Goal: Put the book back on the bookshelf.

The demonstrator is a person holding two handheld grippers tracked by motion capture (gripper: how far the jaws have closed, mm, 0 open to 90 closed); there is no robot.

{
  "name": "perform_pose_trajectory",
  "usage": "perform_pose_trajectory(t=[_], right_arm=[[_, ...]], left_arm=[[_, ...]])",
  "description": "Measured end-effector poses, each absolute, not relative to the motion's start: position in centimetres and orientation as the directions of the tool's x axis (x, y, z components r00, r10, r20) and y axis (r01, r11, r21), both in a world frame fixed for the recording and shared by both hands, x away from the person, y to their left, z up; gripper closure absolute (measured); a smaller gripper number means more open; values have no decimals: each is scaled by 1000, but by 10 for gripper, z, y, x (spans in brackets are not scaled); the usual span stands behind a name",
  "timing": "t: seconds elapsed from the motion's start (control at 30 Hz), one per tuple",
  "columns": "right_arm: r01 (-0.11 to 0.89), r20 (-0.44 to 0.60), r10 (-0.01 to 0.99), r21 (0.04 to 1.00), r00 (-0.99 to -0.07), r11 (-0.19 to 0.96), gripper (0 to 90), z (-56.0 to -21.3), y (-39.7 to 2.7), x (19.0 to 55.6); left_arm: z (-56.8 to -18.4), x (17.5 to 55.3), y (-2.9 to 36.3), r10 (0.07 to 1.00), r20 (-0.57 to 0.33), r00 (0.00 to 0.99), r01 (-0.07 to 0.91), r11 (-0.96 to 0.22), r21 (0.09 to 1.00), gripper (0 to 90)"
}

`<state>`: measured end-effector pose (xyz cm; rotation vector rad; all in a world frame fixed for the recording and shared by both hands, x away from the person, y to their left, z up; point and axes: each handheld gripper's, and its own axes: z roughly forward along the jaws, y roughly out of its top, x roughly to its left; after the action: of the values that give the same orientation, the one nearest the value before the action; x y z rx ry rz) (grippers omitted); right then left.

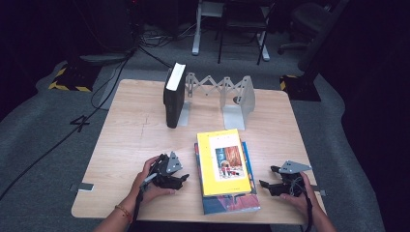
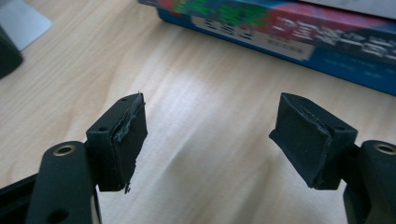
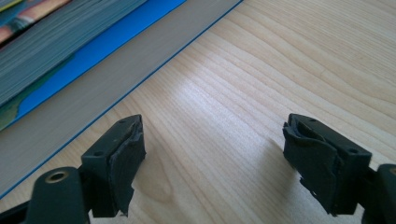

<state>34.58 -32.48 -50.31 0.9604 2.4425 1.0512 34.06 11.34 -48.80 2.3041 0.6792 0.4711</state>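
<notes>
A yellow book (image 1: 224, 162) lies on top of a blue book (image 1: 231, 203) near the table's front edge. To their left my left gripper (image 1: 181, 178) rests low over the wood, its jaws open and empty, pointing at the stack. In the left gripper view the open left gripper (image 2: 210, 140) faces the blue book's spine (image 2: 289, 32) a short way off. On the stack's right side my right gripper (image 1: 267, 178) also stands open with nothing in it. In the right gripper view the right gripper (image 3: 215, 158) hovers over bare wood beside the books' page edges (image 3: 70, 32).
A black book (image 1: 174, 95) stands upright against an extendable metal bookend rack (image 1: 237, 99) at the back of the wooden table (image 1: 135, 140). Cables run over the floor at the left, and chairs stand behind the table.
</notes>
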Motion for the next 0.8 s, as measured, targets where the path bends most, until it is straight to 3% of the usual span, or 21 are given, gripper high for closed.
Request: perform_pose_trajectory(t=[0.23, 0.47, 0.8], right_arm=[[451, -19, 662, 718, -750, 531, 231, -494, -327, 341], [384, 5, 601, 774, -799, 504, 317, -463, -324, 325], [352, -20, 576, 774, -817, 526, 326, -446, -309, 318]], left_arm=[[-492, 324, 110, 545, 110, 831, 330, -643, 691, 248], [-495, 307, 107, 506, 82, 859, 321, -655, 684, 238], [-504, 300, 118, 509, -2, 861, 364, -613, 701, 207]])
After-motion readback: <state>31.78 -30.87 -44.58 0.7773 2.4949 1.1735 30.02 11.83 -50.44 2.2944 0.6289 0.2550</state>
